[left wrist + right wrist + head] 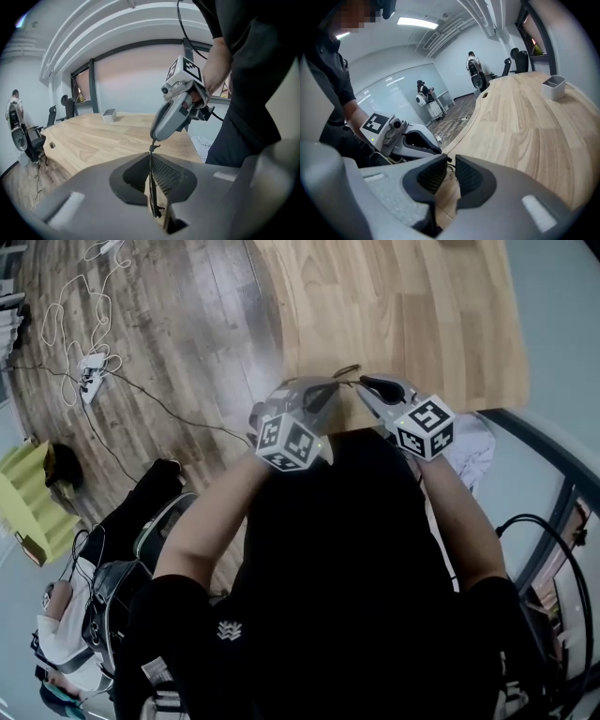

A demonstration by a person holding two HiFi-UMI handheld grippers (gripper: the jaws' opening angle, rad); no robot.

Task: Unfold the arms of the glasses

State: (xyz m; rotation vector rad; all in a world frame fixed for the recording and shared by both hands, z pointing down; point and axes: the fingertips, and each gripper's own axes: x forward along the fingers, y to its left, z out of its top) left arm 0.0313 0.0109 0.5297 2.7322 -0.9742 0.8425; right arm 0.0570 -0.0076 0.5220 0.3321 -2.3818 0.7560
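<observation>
Glasses [151, 183] above wooden table [93, 140], office room

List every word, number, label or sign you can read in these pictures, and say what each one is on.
No readable text in any view.
The small white emblem on the person's black shirt: too small to read.
The black-and-white marker cubes: square patterns only, no letters or digits.

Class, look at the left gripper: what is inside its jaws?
A thin dark part of the glasses, clamped edge-on between the pads of the left gripper. Its lower end is covered by the gripper's body, and the lenses cannot be seen there.
</observation>
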